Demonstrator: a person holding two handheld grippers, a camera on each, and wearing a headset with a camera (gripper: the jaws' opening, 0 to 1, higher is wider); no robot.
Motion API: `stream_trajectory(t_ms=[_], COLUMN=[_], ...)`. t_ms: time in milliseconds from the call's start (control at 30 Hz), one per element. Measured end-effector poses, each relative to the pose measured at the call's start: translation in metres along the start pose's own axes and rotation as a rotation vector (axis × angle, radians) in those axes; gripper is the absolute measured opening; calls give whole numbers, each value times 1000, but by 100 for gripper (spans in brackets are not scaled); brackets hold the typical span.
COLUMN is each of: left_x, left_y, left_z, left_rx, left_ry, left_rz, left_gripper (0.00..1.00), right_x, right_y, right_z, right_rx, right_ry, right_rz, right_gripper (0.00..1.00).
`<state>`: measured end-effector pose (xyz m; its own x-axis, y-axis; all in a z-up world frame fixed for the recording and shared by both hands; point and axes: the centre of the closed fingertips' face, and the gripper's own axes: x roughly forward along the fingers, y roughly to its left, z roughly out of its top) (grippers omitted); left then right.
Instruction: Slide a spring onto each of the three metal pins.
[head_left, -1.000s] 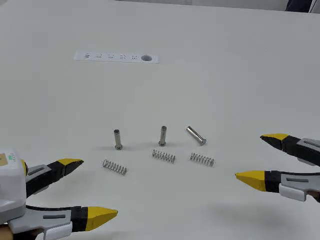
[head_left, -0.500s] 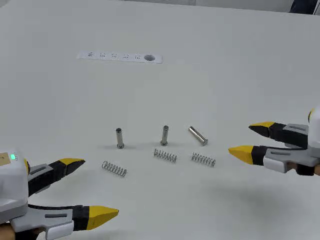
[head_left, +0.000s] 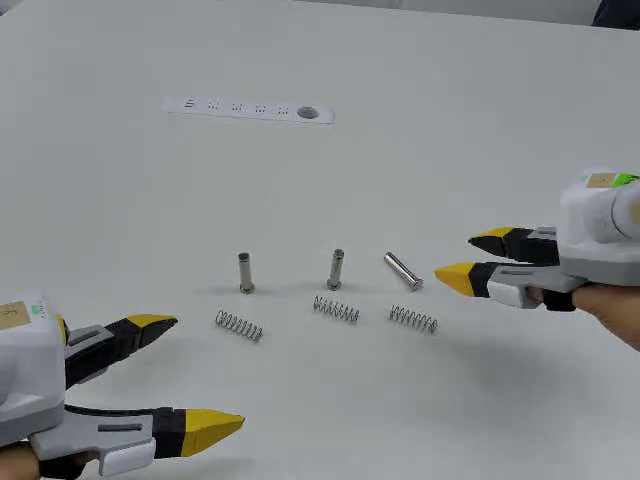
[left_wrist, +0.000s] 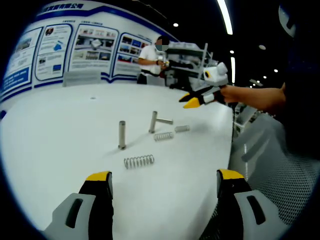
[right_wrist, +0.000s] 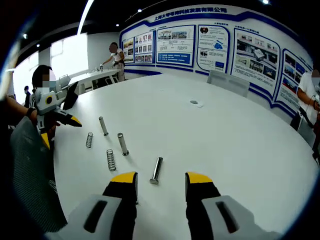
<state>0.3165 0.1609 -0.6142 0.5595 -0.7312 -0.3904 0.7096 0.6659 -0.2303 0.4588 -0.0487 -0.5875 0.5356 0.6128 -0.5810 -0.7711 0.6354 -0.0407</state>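
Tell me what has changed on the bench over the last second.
The right gripper has moved in from the right edge toward the lying pin, its tips now just short of it, open and empty. Nothing was gripped or released. The left gripper stays open at the near left; the two upright pins and three springs have not moved.

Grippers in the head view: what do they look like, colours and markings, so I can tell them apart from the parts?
They are a matching pair. The left gripper and the right gripper both have long pointed jaws with yellow tips and black sections behind them. The bodies are grey and white, and each has a small tan label and a green mark on top.
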Motion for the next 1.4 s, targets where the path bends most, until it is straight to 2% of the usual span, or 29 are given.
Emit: stream_trajectory(t_ms=[300,567,767,1067,1400], left_x=[0,0,0,0,0], left_y=[0,0,0,-1,-1], left_z=[1,1,0,0,-1], left_rx=[-1,1,-3,-6,-8], left_ry=[-3,0,1,4,5], left_rz=[4,1,0,-2,-3], left_gripper=[87,86,86,85,84], right_x=[28,55,69,83,89], right_y=[0,3,6,6,3], right_z=[7,1,-2,-11,-17], right_rx=[5,16,21,19,40], right_ry=[58,144,188,258,308], right_rz=[2,5,11,-6,-8], right_gripper=[31,26,23,17,11])
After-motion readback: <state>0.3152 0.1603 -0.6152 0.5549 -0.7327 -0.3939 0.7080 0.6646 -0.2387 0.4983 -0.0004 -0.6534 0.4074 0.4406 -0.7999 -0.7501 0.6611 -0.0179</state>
